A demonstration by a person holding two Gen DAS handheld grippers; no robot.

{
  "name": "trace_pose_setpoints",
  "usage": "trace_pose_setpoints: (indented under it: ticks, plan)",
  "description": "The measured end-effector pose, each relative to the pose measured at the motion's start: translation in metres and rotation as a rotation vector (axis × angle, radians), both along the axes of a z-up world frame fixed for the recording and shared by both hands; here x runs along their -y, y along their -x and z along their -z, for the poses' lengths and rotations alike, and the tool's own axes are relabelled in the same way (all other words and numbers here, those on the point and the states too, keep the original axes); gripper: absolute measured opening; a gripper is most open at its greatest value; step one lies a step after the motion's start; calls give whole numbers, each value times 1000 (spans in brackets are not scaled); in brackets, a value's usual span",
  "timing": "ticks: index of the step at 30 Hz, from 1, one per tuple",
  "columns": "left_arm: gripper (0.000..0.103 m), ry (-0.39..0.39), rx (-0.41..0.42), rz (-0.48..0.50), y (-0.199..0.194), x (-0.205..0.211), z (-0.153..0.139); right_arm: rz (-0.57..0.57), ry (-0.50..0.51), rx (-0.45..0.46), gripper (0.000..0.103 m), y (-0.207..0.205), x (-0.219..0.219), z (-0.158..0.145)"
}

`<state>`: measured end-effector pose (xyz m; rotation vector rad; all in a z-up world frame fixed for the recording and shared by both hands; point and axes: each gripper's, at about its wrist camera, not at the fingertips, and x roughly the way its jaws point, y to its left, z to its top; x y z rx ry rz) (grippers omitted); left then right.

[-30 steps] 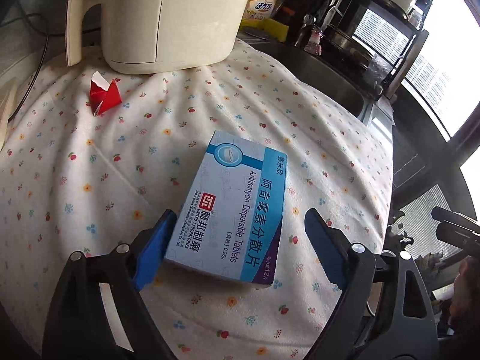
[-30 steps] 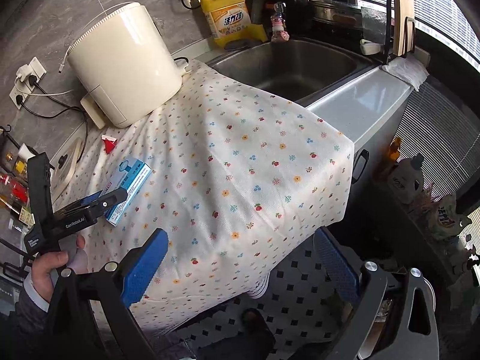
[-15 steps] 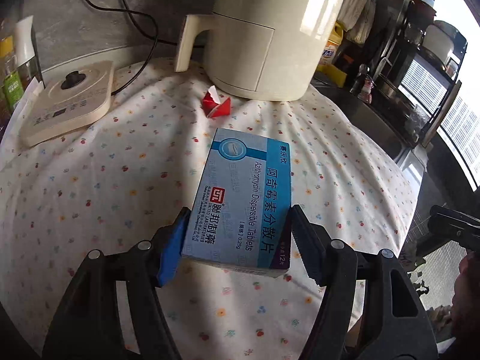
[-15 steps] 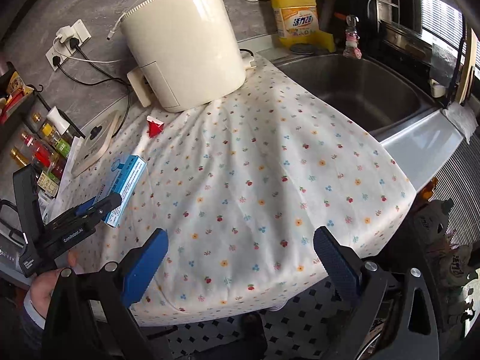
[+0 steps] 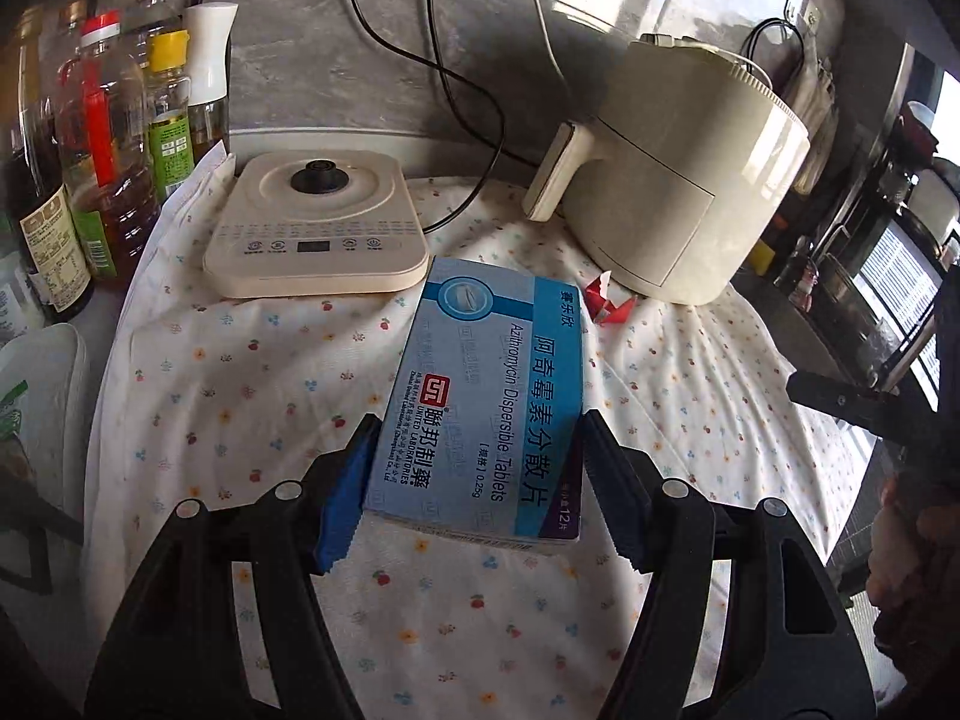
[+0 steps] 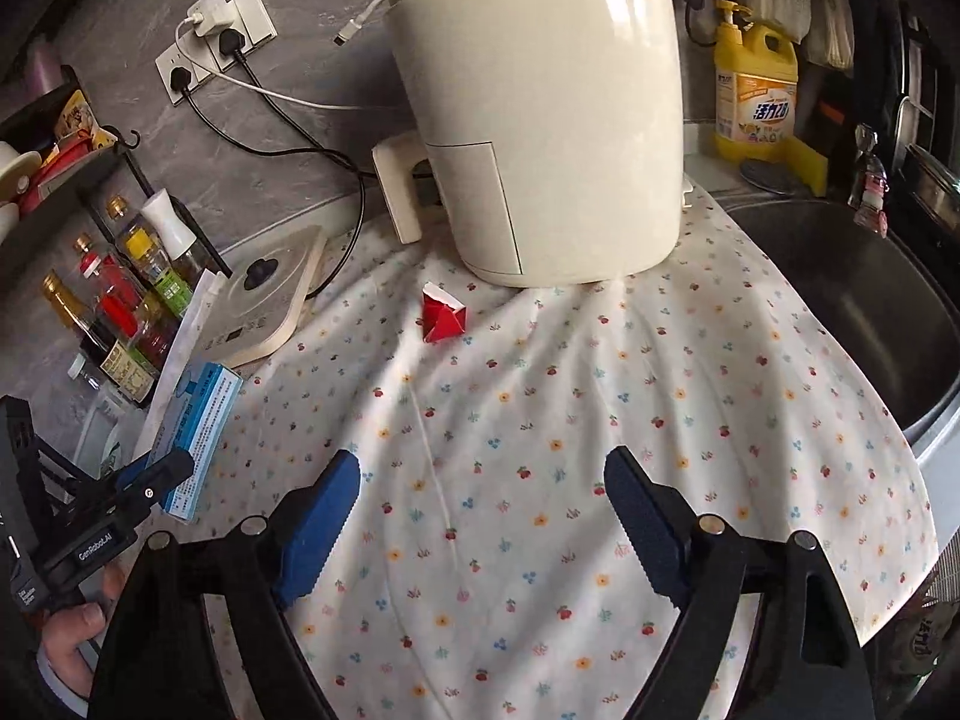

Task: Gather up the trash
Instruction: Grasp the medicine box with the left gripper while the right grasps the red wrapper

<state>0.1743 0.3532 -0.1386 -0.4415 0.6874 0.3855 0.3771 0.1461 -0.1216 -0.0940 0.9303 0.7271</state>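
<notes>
My left gripper [image 5: 474, 492] is shut on a blue and white medicine box [image 5: 486, 396] and holds it above the flowered tablecloth [image 5: 252, 372]. The box also shows at the left of the right wrist view [image 6: 201, 420], clamped in the left gripper [image 6: 156, 474]. A crumpled red paper scrap [image 6: 443, 317] lies on the cloth in front of the cream air fryer [image 6: 540, 120]; in the left wrist view the scrap [image 5: 606, 303] peeks out past the box. My right gripper [image 6: 480, 522] is open and empty, over the cloth, short of the red scrap.
A cream kettle base [image 5: 315, 228] sits at the back left, with sauce bottles [image 5: 102, 144] beside it. A steel sink [image 6: 852, 300] lies to the right. A yellow detergent bottle [image 6: 756, 90] stands behind the sink. Cables run to wall sockets [image 6: 216, 42].
My left gripper closed on the medicine box and lifted it off the cloth, swinging left. My right gripper moved in over the cloth toward the red scrap, still open.
</notes>
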Motion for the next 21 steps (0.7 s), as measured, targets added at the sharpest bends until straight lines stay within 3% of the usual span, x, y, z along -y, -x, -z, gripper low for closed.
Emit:
trace_pose_setpoints:
  ticks: [4,9,17,19,20,21]
  plan:
    - [67,-15,6,-13,-4,-18,-3,-6,0,0,72,-18,-35,9]
    - [67,7,3,-40,-7,-34,3,-6,5,-35,56,-42,-75,29]
    - [67,40,-11,-76,0,-52,17,75,30,-27,50,-77,-121,62]
    - [67,60,-19,-87,4,-58,21,85,46,-33,42,-84,-129,73]
    - [67,69,-22,-93,5,-60,23,78,65,-48,18,-87,-133,80]
    - [67,79,-20,-99,7,-63,24,81,63,-56,19,-87,-134,82]
